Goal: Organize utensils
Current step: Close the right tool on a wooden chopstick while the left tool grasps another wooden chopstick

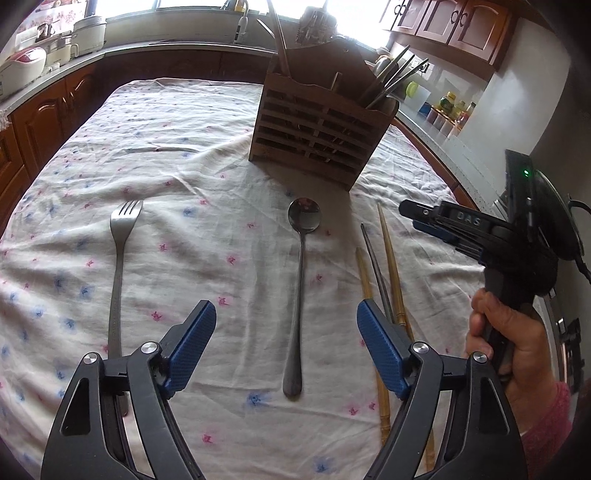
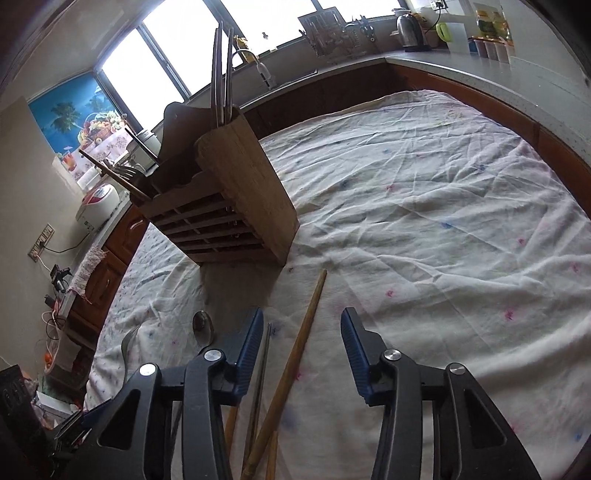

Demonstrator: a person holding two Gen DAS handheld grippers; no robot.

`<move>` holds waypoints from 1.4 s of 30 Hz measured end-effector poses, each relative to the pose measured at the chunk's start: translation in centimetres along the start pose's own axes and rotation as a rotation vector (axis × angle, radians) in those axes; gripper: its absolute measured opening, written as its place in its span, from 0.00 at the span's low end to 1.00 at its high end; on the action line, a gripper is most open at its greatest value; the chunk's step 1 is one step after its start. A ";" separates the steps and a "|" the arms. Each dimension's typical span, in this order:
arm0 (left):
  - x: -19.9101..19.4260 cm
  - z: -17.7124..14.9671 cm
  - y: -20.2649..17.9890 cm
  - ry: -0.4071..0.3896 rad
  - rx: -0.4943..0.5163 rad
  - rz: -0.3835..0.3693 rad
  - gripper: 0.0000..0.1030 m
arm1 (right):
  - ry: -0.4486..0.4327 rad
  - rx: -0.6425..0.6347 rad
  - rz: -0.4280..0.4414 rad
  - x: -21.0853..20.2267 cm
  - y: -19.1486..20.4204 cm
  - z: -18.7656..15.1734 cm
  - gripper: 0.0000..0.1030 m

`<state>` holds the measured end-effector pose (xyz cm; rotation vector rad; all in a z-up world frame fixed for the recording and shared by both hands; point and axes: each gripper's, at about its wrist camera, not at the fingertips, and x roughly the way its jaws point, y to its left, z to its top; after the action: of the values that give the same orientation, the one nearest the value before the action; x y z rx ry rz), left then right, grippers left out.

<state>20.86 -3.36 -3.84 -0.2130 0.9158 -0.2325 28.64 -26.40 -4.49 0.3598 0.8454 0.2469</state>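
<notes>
A steel fork (image 1: 120, 258), a long steel spoon (image 1: 300, 280) and several chopsticks (image 1: 388, 266), wooden and metal, lie on the flowered tablecloth (image 1: 203, 166). A wooden utensil holder (image 1: 317, 122) stands behind them with several utensils in it. My left gripper (image 1: 286, 325) is open and empty, low over the spoon's handle. My right gripper (image 2: 301, 332) is open and empty above the chopsticks (image 2: 295, 354); it shows at the right in the left wrist view (image 1: 424, 218). The holder (image 2: 229, 199) is ahead and left of it.
Kitchen counters with wooden cabinets (image 1: 44, 110) surround the table. A rice cooker (image 1: 22, 66) and pots stand at the left, jars (image 1: 450, 107) and a kettle (image 2: 410, 26) at the right. The cloth (image 2: 443, 221) stretches wide to the right of the holder.
</notes>
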 end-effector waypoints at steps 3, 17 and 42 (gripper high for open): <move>0.5 0.0 0.1 0.015 0.002 -0.005 0.77 | 0.052 -0.014 -0.024 2.4 0.0 0.7 0.25; 2.2 0.8 -2.5 0.054 0.062 -0.049 0.77 | 0.103 -0.097 -0.064 2.3 -0.4 0.2 0.06; 9.0 2.7 -9.1 0.183 0.330 0.078 0.17 | 0.108 0.022 -0.037 -2.5 -4.9 -4.2 0.06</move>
<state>27.39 -14.41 -6.52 0.1518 1.0497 -0.3307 24.14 -30.85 -7.31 0.3532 0.9610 0.2239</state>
